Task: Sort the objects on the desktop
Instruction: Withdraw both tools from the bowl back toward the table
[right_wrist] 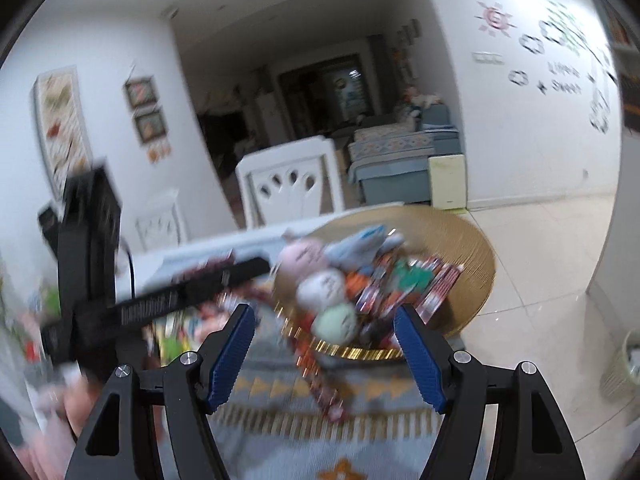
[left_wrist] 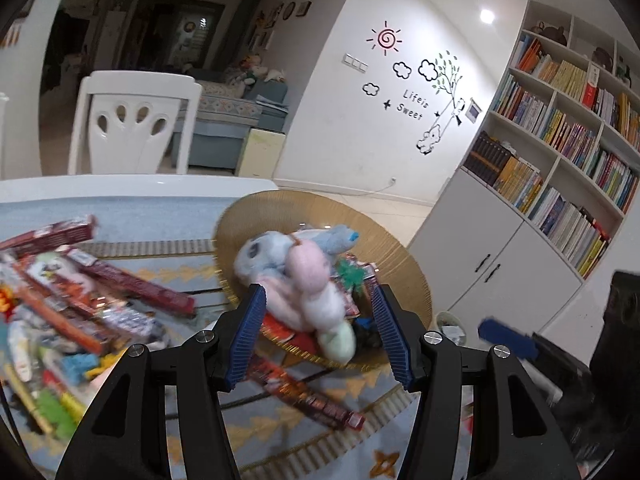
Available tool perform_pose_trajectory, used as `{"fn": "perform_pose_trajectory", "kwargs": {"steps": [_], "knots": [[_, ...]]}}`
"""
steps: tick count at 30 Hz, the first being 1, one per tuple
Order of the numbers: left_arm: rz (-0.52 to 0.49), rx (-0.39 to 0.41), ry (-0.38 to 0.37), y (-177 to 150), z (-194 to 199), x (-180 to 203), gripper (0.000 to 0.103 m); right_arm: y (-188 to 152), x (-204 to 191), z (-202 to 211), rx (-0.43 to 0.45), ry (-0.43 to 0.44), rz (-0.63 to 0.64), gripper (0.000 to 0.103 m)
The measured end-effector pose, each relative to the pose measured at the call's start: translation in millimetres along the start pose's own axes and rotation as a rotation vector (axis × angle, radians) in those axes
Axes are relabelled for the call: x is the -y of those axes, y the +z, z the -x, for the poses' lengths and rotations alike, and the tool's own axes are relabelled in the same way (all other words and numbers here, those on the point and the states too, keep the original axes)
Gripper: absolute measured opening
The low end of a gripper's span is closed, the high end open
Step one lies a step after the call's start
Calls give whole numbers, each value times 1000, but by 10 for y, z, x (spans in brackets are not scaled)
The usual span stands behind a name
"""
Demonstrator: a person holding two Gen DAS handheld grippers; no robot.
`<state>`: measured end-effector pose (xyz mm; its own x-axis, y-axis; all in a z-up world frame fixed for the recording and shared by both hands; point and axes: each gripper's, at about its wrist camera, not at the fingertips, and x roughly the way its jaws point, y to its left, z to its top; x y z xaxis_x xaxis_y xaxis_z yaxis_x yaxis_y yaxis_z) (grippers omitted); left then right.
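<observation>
Two grippers in view, both with jaws spread wide and nothing between the blue pads. We see, far left in the left wrist view, a blurred heap of snack packets (left_wrist: 68, 320) and long dark-red boxes (left_wrist: 136, 284) lying on the worktop (left_wrist: 168, 208), which carries a grey patterned cloth. Next right, the left gripper (left_wrist: 318, 330) hangs just above the near edge of a round golden woven tray (left_wrist: 404, 256). In the tray lies a pastel plush toy (left_wrist: 308, 280), pink, white and green segments with a bluish head, on top of more red packets. One long red packet (left_wrist: 308, 396) lies on the cloth below the tray rim, under the gripper. Further right, one blue pad of the other gripper shows, then a white bookshelf (left_wrist: 560, 152).

From the right wrist view, blurred by motion: black body of the left gripper at left, the right gripper (right_wrist: 324, 354) over the cloth near the tray (right_wrist: 476, 264), plush (right_wrist: 324, 284) and packets (right_wrist: 400, 284) inside.
</observation>
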<state>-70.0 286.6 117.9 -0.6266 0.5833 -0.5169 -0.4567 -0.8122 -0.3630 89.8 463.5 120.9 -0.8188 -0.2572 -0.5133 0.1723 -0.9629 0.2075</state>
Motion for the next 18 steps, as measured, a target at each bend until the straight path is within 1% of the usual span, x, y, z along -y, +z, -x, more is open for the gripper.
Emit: {"fn": "perform_pose_trajectory", "kwargs": {"steps": [3,6,9,10,14,16,18], "knots": [[-9,7,46,-90,197,-111,53,-252,-198,-66,-65,-20,72,71],[-14,17,90,-225,440,-319,53,-482,-264,-176,-120,-55,104,71],[30,16,137,-323,615,-589,53,-613,-224,-334,-167,-111,110,71],[54,13,152,-354,679,-710,53,-644,-223,-374,-174,-117,119,71],[145,19,186,-481,880,-1124,53,-735,-271,-647,-241,-179,218,71],[168,14,194,-546,921,-1246,53,-746,-279,-803,-270,-171,246,71],[189,16,206,-610,962,-1367,53,-758,-278,-916,-282,-190,275,71]]}}
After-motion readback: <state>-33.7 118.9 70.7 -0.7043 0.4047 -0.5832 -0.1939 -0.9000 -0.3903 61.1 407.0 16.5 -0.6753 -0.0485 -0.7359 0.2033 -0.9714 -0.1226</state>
